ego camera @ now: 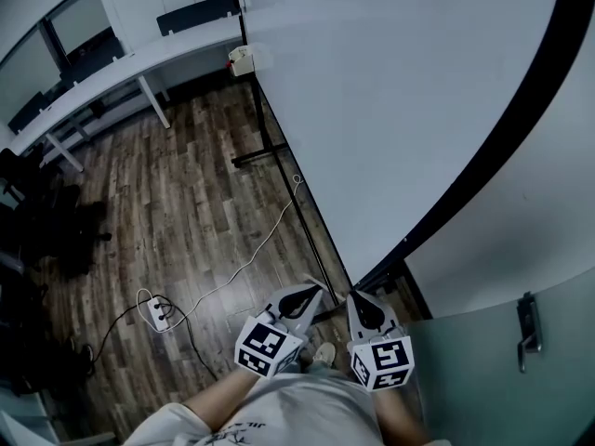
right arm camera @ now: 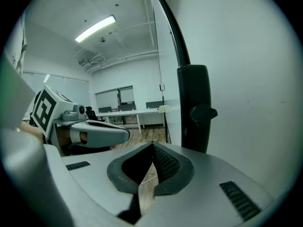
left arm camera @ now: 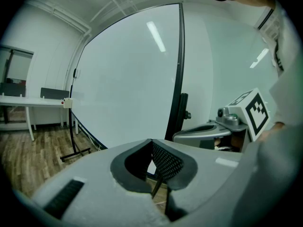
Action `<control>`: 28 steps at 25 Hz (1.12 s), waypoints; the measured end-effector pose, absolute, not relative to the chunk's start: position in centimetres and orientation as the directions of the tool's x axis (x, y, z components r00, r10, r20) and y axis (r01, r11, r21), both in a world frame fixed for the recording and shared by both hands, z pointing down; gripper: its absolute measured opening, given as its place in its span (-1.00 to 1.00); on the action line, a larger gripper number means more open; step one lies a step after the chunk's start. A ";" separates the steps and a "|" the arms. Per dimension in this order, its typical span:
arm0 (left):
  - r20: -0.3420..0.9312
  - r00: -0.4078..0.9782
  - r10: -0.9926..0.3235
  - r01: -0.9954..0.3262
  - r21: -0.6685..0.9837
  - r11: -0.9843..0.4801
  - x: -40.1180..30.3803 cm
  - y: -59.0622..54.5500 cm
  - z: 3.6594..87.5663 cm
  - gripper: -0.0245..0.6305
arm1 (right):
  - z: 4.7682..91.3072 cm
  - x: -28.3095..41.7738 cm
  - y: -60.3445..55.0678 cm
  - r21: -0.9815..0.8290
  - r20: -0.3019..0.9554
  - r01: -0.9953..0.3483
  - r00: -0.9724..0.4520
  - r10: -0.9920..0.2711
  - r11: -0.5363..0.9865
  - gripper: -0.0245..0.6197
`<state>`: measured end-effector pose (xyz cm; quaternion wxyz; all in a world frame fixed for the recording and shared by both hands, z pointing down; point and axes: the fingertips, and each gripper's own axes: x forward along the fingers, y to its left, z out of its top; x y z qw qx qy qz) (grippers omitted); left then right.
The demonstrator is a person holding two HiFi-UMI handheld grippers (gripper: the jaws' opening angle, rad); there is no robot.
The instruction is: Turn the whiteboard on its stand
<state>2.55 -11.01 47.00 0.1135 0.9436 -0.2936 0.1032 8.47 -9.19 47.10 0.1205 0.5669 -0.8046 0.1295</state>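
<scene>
Two closed sets of fingers point(ego camera: 297, 297) just before whiteboard point(ego camera: 390, 91).

Whiteboard point(ego camera: 400, 110) cut off at head view's top edge.

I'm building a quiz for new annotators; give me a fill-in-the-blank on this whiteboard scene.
1. The left gripper and the right gripper are both ___ and hold nothing.
2. The whiteboard stands on a ___ floor.
3. In the head view, the power strip lies to the whiteboard's ___.
Missing words: shut; wooden; left.
</scene>
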 end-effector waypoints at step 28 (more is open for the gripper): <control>0.259 0.803 -0.537 -0.584 0.159 -0.796 0.7 -11.2 46.4 -0.89 | 47.1 6.2 -9.7 -0.072 0.352 -0.929 -0.364 -0.862 0.363 -0.90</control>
